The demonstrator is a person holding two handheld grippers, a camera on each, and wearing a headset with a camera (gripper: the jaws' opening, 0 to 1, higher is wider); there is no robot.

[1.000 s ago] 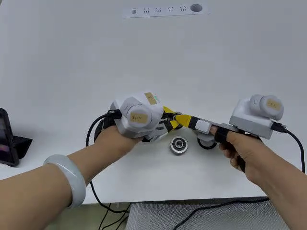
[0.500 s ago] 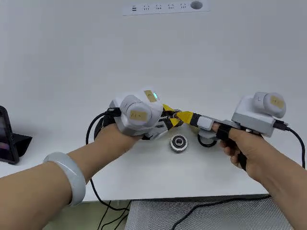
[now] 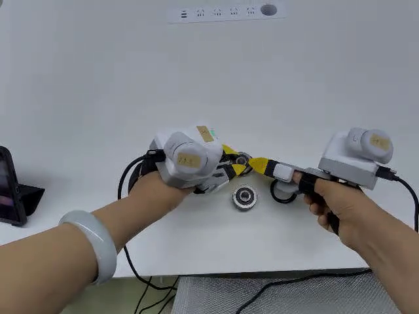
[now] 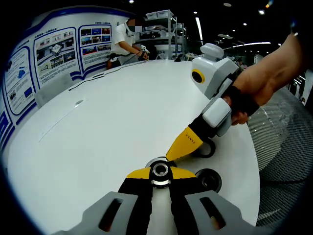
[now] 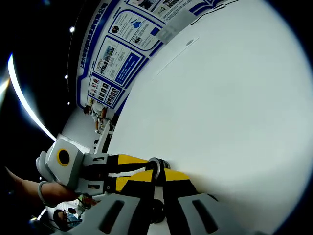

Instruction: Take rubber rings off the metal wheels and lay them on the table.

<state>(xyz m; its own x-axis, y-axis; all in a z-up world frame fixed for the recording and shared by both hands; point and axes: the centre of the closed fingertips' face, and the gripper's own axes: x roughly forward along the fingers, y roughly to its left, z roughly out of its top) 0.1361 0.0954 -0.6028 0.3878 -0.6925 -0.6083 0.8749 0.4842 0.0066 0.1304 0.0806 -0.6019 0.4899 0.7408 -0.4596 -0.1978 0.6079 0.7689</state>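
Above the table (image 3: 98, 98), the head view has the left gripper (image 3: 228, 169) and right gripper (image 3: 255, 163) meeting at a metal wheel (image 3: 242, 159), lifted so both can work it. A second wheel (image 3: 245, 196) and a loose ring (image 3: 283, 194) lie below. The left gripper view shows its jaws clenched on the wheel, bracing it. The right gripper view shows jaws pinched on the rubber ring (image 5: 155, 166), apparently to peel it.

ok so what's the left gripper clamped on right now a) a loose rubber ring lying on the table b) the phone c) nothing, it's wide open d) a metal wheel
d: in its own view the left gripper has its yellow-tipped jaws closed on either side of a metal wheel.
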